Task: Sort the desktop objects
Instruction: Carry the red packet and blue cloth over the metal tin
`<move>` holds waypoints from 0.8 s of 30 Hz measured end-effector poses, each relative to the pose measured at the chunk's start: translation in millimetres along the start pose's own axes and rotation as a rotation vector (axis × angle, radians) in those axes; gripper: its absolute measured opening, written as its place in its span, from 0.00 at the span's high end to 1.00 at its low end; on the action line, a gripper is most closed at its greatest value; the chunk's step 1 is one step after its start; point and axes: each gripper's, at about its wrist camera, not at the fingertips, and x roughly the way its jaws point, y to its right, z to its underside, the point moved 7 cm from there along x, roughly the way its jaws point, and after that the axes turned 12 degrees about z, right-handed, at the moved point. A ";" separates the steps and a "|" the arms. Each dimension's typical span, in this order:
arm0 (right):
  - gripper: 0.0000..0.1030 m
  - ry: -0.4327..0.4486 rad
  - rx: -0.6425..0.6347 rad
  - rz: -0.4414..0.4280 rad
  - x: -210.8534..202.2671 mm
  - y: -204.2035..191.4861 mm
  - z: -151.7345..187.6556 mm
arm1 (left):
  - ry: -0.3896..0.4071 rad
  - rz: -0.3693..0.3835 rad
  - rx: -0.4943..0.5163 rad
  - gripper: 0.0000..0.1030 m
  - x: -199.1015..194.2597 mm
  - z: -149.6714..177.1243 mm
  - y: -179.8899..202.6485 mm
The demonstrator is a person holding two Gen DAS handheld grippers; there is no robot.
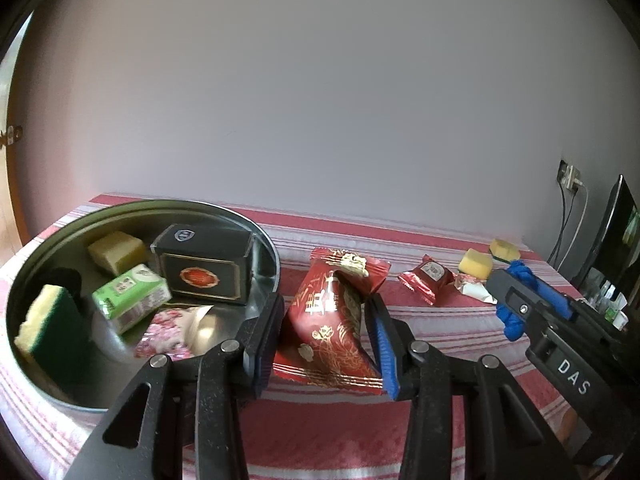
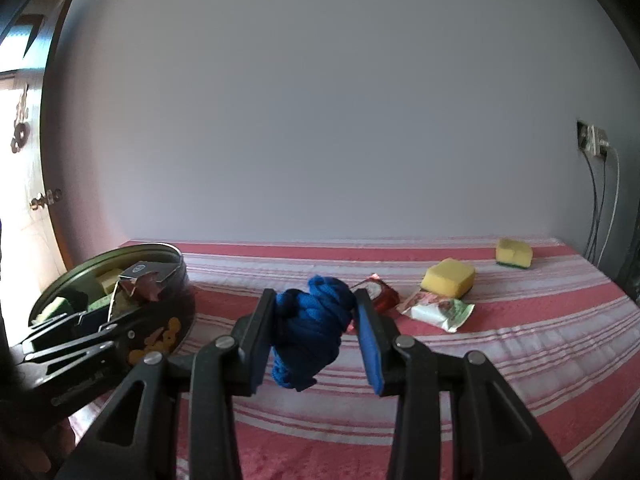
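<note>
large red foil snack packet with gold print (image 1: pixel 332 332) pinched upright between the nearly closed blue pads of the left gripper (image 1: pixel 326 344), just right of the round metal tin (image 1: pixel 264 236) holding a dark box (image 1: pixel 206 270), green packet (image 1: pixel 130 296) and sponges. bundle of blue yarn (image 2: pixel 314 328) clamped in the right gripper (image 2: pixel 316 338), jaws drawn in tight around it, above the red-and-white striped cloth (image 2: pixel 500 360). farther right on the cloth, loose: small red wrapper (image 2: pixel 380 294), white packet (image 2: pixel 440 310), two yellow sponges (image 2: pixel 450 280).

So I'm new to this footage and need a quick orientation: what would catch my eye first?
Each hand-held gripper is shut on something: the left holds a red snack packet, the right a bundle of blue yarn. To the left stands a round metal tin, already filled with sponges and boxes.
</note>
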 end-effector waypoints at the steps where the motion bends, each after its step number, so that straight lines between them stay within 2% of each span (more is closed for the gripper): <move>1: 0.62 -0.007 0.011 -0.011 -0.9 -1.6 1.1 | 0.004 0.001 0.001 0.56 1.6 -0.5 0.9; 6: 0.62 -0.019 0.019 -0.057 -6.6 -19.1 4.5 | 0.038 0.004 0.000 0.56 -18.3 -2.6 -2.7; 10: 0.62 -0.031 0.008 -0.105 -9.3 -40.8 5.7 | 0.072 -0.027 -0.007 0.56 -32.6 -7.5 -16.9; 19: 0.62 0.004 -0.024 -0.220 -15.9 -104.6 -10.2 | 0.134 -0.171 -0.043 0.56 -61.7 -24.1 -69.0; 24: 0.62 0.012 -0.032 -0.273 -18.2 -138.3 -14.0 | 0.139 -0.250 -0.093 0.56 -72.7 -27.6 -105.2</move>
